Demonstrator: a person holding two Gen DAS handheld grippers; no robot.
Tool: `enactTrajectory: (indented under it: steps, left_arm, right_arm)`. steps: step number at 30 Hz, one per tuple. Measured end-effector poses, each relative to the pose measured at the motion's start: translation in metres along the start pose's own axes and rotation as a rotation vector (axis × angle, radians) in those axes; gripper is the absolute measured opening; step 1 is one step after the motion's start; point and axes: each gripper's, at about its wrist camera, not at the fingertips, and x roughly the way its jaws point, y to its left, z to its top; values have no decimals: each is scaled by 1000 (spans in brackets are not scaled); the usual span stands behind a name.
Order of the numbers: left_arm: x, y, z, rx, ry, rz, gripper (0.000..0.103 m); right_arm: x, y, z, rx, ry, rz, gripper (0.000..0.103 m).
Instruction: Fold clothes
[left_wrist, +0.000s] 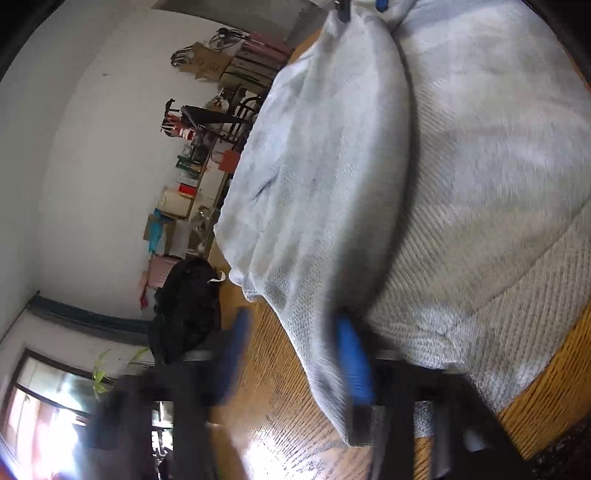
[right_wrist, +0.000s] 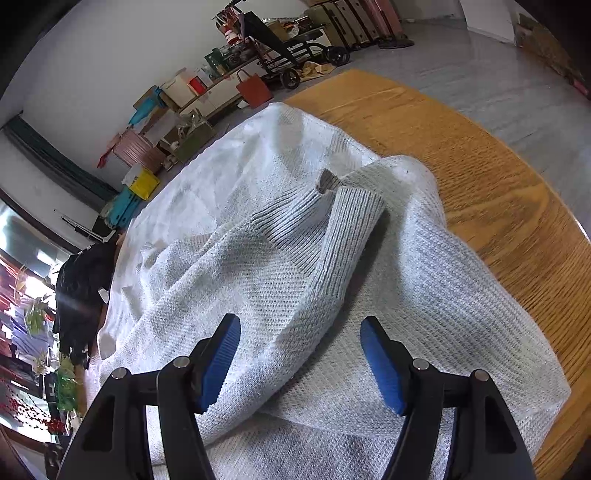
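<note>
The grey sweater (right_wrist: 295, 258) lies on the wooden table (right_wrist: 498, 192), only partly folded with one sleeve (right_wrist: 325, 221) across its body, while the left gripper (left_wrist: 295, 354) has a blurred edge between jaws whose grip cannot be told, and the right gripper (right_wrist: 300, 354) hangs spread over it, empty.

The sweater (right_wrist: 295, 258) is pale grey-white with a fine knit texture — its cuff (right_wrist: 314, 218), in the middle of the right wrist view, is ribbed in narrow lines. The table (right_wrist: 480, 166) beneath is honey-orange wood with darker grain streaks. Each gripper has black arms and bright blue ridged pads (right_wrist: 221, 362). At the left edge lies a black garment (right_wrist: 85, 291); a rust-red bag (right_wrist: 253, 90) stands at upper centre — a yellow packet (right_wrist: 144, 182) further left.
</note>
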Motion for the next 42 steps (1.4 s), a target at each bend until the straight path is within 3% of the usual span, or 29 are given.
enactTrajectory:
  steps: [1, 3, 7, 12, 15, 18, 20, 22, 24, 28, 34, 38, 42]
  left_arm:
    - [2, -2, -1, 9, 5, -1, 19]
    - [4, -5, -1, -5, 19, -47, 9]
    - [4, -7, -1, -11, 18, -73, 6]
    - [4, 9, -1, -105, 22, -146, 6]
    - [4, 12, -2, -131, 24, -158, 6]
    - [4, 8, 0, -118, 23, -150, 6]
    - [3, 6, -1, -117, 20, -152, 6]
    - [2, 10, -4, -135, 13, -154, 6]
    - [0, 14, -7, -149, 5, -147, 6]
    - [-15, 30, -15, -200, -22, -98, 4]
    - [-38, 36, -31, -211, -31, -119, 4]
    - [-39, 26, -39, -178, -8, -160, 3]
    - [-26, 20, -46, -191, 35, -198, 1]
  right_arm:
    - [0, 0, 0, 0, 1, -1, 72]
    - [0, -1, 1, 11, 0, -3, 71]
    - [-3, -4, 6, 32, -5, -40, 71]
    - [-4, -7, 16, 25, -13, -104, 71]
    - [3, 0, 24, -11, -6, -122, 55]
    - [16, 10, 33, -46, 17, -147, 54]
    - [23, 18, 37, -79, 15, -157, 45]
    - [22, 19, 34, -84, -19, -167, 16]
    - [14, 19, 30, -71, -60, -160, 6]
    - [-21, 17, 16, -76, -154, -124, 6]
    - [-72, 18, -11, -94, -176, -69, 6]
    - [-82, 15, -40, -138, -152, -121, 6]
    - [-66, -10, -60, -91, -78, -190, 6]
